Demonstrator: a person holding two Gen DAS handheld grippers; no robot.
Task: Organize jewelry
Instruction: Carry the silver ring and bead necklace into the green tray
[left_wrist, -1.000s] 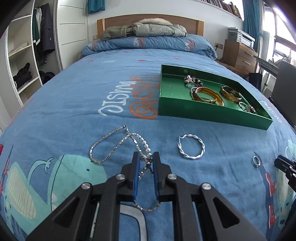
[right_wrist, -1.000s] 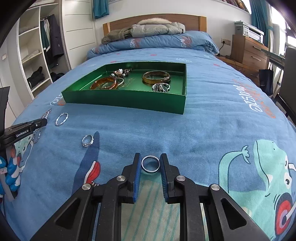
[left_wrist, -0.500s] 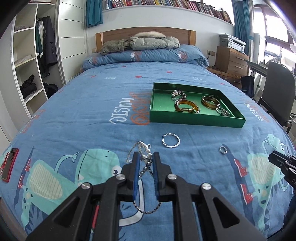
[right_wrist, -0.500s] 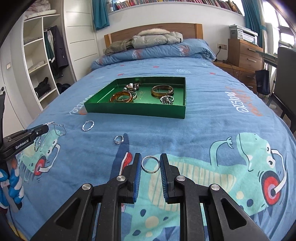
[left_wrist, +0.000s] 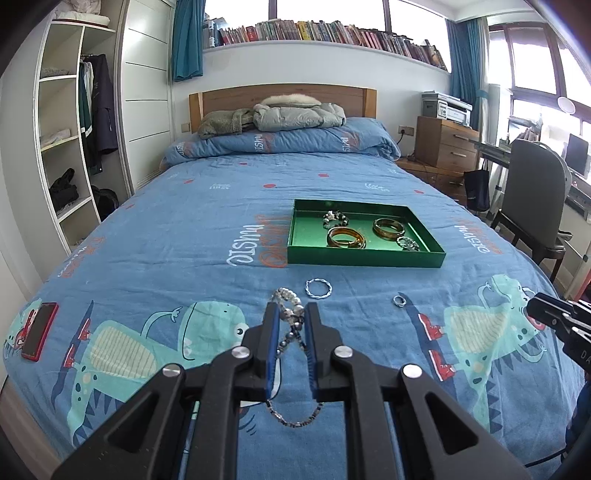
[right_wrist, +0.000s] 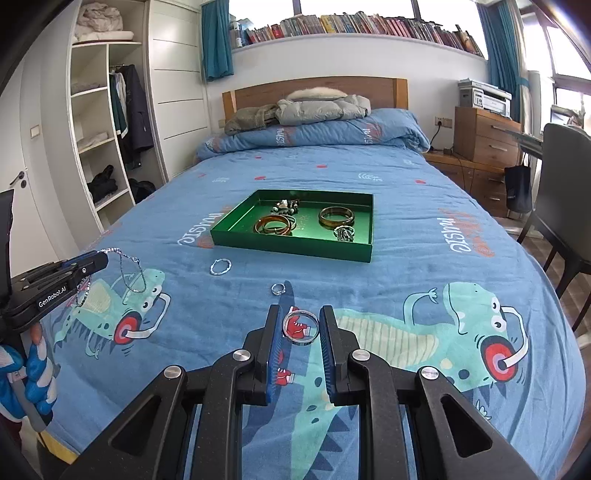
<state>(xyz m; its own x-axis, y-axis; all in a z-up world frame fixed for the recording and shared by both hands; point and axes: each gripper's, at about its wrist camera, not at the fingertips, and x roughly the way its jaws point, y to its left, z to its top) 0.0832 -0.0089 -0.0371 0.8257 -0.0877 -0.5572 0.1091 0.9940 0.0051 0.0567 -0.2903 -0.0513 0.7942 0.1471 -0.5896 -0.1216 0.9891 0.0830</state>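
Left wrist view: the necklace (left_wrist: 290, 321) is pinched between the blue pads of the left gripper (left_wrist: 291, 314), its beaded part bunched at the fingertips and a loop of chain hanging slack below the jaws, clear of the bed (left_wrist: 147, 236). In the right wrist view the same chain dangles from that gripper (right_wrist: 105, 254) out at the left edge. The right gripper (right_wrist: 299, 326) is clamped on a plain silver ring (right_wrist: 300, 327), gripped across its width with its opening facing the camera

Everything turns on the tray (left_wrist: 364, 259). It lies ahead of both grippers, towards the headboard, its long sides running across the bed. From the left gripper it sits ahead and off to the right; from the right gripper it is ahead and only slightly left (right_wrist: 291, 246), so the right hand looks to have the straighter line in. Four pieces already lie in it, among them two amber bangles (left_wrist: 345, 238), leaving its left part bare

Between the jaws and the tray two pieces lie on the cover: a twisted hoop (left_wrist: 318, 287) just short of the tray's near wall, and a small ring (left_wrist: 399, 300) to its right. I judge that both loads must go forward over the near wall, and the hanging chain could snag on that wall if carried low
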